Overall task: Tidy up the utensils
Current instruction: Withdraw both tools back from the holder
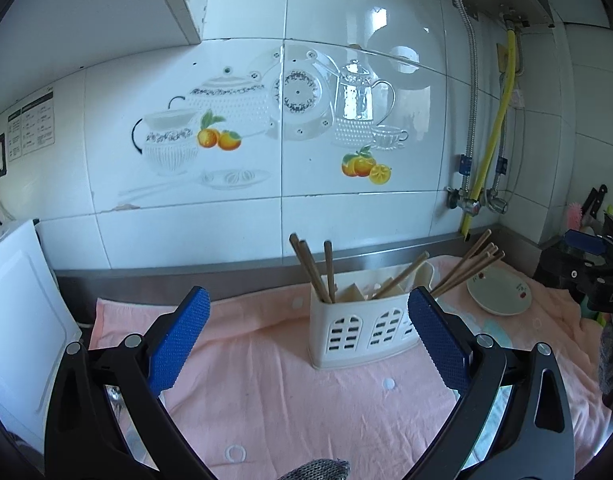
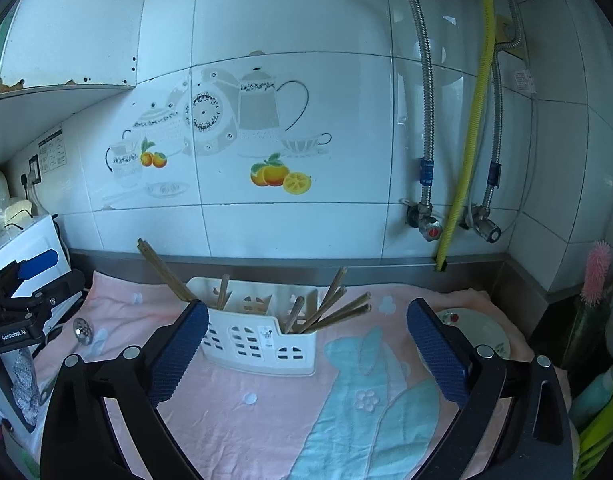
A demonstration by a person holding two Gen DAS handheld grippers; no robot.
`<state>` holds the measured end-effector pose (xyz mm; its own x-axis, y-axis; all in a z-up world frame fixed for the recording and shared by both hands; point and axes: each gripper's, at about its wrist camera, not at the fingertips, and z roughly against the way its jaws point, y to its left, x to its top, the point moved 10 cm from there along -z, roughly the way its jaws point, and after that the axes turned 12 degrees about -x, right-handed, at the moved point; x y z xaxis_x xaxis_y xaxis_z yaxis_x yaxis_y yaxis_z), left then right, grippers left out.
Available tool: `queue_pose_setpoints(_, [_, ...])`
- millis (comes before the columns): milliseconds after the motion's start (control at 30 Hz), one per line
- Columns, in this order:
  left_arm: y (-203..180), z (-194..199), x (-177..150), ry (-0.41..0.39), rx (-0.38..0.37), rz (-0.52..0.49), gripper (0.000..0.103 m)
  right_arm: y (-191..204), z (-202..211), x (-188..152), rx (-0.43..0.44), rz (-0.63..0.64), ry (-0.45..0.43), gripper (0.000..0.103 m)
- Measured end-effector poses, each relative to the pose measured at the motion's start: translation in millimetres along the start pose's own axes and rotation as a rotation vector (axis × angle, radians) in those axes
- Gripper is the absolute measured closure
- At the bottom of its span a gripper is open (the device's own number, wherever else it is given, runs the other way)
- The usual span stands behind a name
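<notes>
while both tools hang back from the work with nothing between their pads, the sorting step looks nearly finished: the brown wooden chopsticks already stand in the white plastic slotted utensil caddy, some in its left compartment and a larger bunch leaning out of the right one. the caddy sits on the pink towel with a pale blue patch that covers the table, near the steel backsplash.

the left hand-held gripper has its blue pads spread wide and empty, with the caddy just ahead of it. the right hand-held gripper is likewise spread wide and holds nothing.

what seems left over is a small metal strainer-like spoon lying on the towel to the caddy's left, and a white round plate with red fruit print lying to its right. my guess is that the next move is a reach to one of these, low and flat to the cloth for the spoon.

room is fair in front. tight spots: the white appliance on the left, the bottles and pink brush in the right corner, and the leaning chopstick tips.
</notes>
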<state>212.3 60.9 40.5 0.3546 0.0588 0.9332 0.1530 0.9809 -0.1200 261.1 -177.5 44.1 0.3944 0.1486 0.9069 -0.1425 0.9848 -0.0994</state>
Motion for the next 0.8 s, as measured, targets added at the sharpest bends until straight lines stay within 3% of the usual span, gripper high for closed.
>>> queue_pose_setpoints(367, [3.2,19.6,-33.2,0.038,0.014,0.01,0.005,8.8,16.6,-33.7,-0.022,0.038,0.018,0.007])
queue_pose_setpoints(800, [-1.2,50.3,-68.8,0.082,0.05,0.02,0.005,17.9,56.3,-70.8,-0.126,0.118,-0.018,0.007])
